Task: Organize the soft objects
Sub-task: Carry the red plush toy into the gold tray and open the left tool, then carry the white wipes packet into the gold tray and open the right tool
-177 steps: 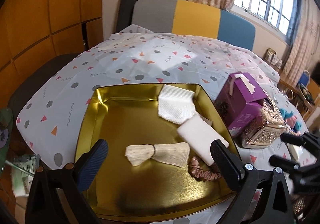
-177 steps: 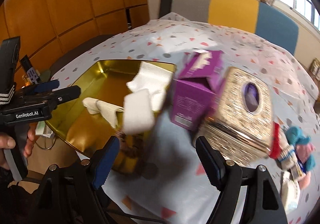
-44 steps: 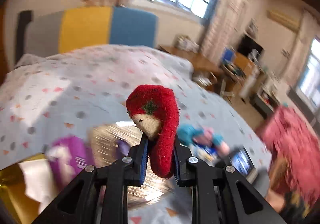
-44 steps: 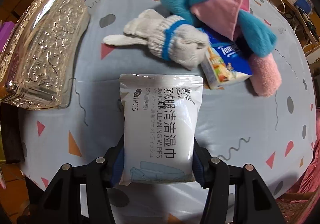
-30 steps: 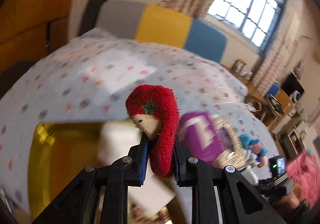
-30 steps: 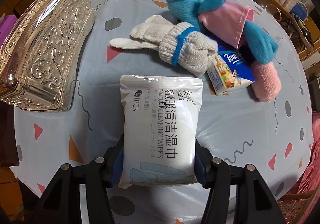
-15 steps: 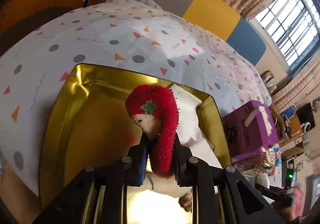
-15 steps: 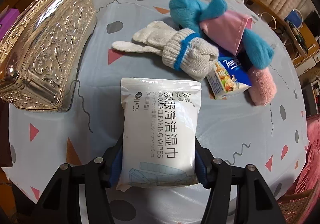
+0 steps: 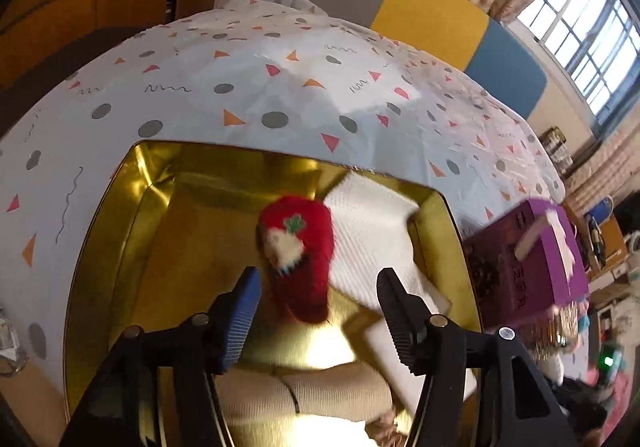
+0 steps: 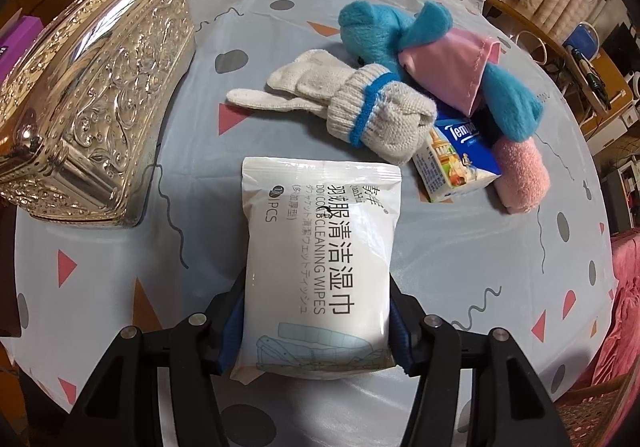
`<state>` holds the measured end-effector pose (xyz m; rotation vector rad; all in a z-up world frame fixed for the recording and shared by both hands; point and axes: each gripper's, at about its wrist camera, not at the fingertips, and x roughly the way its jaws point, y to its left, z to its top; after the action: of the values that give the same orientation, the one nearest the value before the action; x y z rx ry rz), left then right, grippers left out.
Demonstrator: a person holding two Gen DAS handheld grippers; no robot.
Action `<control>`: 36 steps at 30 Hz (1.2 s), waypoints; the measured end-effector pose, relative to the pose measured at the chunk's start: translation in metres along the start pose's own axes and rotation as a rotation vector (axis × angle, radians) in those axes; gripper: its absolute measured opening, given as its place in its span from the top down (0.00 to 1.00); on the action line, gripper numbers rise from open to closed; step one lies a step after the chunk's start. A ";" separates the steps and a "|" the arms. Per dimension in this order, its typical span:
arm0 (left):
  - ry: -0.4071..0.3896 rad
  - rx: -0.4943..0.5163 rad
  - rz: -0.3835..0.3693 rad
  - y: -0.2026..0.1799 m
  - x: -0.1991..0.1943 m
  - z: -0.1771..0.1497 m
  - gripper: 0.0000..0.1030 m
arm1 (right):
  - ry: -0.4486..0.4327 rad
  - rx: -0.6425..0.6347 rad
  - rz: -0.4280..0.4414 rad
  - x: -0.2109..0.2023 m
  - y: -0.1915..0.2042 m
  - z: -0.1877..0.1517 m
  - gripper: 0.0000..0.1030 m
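Observation:
In the left wrist view my left gripper hangs over the gold tray with its jaws opening. The red plush toy is loose between the fingers, blurred, touching neither pad. A white knit cloth, a white pad and a beige tied cloth lie in the tray. In the right wrist view my right gripper is shut on a white pack of wet wipes. Beyond it lie a cream glove with a blue band, a blue and pink plush and a tissue pack.
An ornate silver box stands left of the wipes, and a purple box sits right of the tray. The patterned tablecloth stretches behind the tray toward a grey, yellow and blue backrest.
My left gripper opened over the tray and let go of the red plush toy, which has dropped slightly away from the pads. The right gripper still holds the wipes pack in the same spot.

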<state>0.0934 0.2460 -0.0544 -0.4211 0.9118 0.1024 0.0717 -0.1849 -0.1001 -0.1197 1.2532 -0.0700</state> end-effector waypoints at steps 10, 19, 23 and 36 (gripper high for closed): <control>-0.025 0.070 0.038 -0.019 -0.032 -0.040 0.28 | -0.030 0.028 0.010 -0.004 -0.005 -0.004 0.44; -0.103 0.170 0.075 -0.037 -0.055 -0.051 0.14 | -0.092 0.073 0.151 -0.013 0.001 -0.017 0.45; -0.095 0.175 0.066 -0.038 -0.055 -0.051 0.13 | -0.095 0.151 0.297 -0.019 -0.009 -0.020 0.46; -0.059 0.178 0.055 -0.036 -0.052 -0.059 0.09 | -0.284 0.264 0.428 -0.088 -0.039 0.028 0.46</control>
<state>0.0272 0.1947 -0.0341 -0.2263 0.8667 0.0822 0.0712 -0.2115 -0.0033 0.3573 0.9532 0.1479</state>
